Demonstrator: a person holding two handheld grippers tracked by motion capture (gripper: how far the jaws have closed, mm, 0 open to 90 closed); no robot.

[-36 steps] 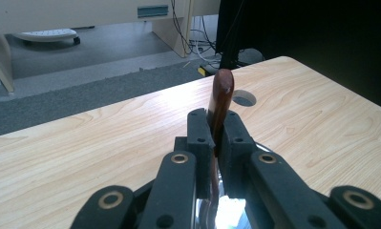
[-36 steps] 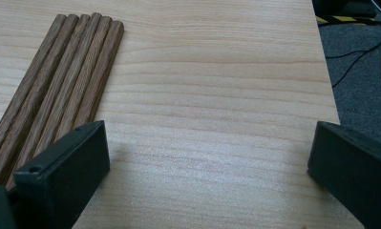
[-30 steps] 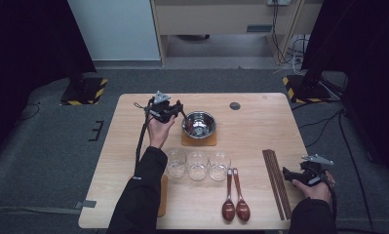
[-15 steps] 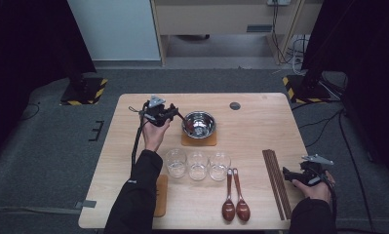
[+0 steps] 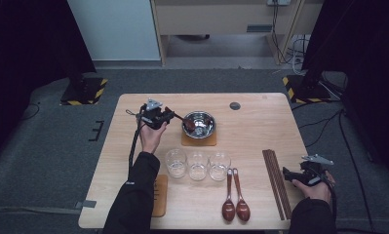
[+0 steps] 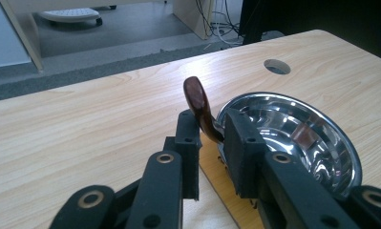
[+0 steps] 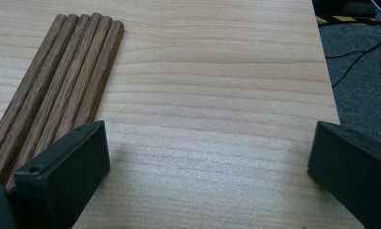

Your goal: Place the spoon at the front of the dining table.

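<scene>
The left tool (image 6: 207, 136), jaws just easing apart around the dark wooden spoon's handle (image 6: 197, 102), is leaving it in the round steel bowl (image 6: 293, 133); next it should back off while the right tool (image 7: 207, 157) waits spread wide

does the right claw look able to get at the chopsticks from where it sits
Probably yes. The right claw rests open at the table's right edge, with the chopsticks lying flat just beside one jaw. Bare table lies between them and nothing stands in the way.

Camera setup: one fixed overhead, two gripper-mounted.
High view looks forward-down over the whole table (image 5: 260, 105); left gripper view sits close at the bowl (image 6: 298, 133), shared with the high view; right gripper view hugs the right edge.
</scene>
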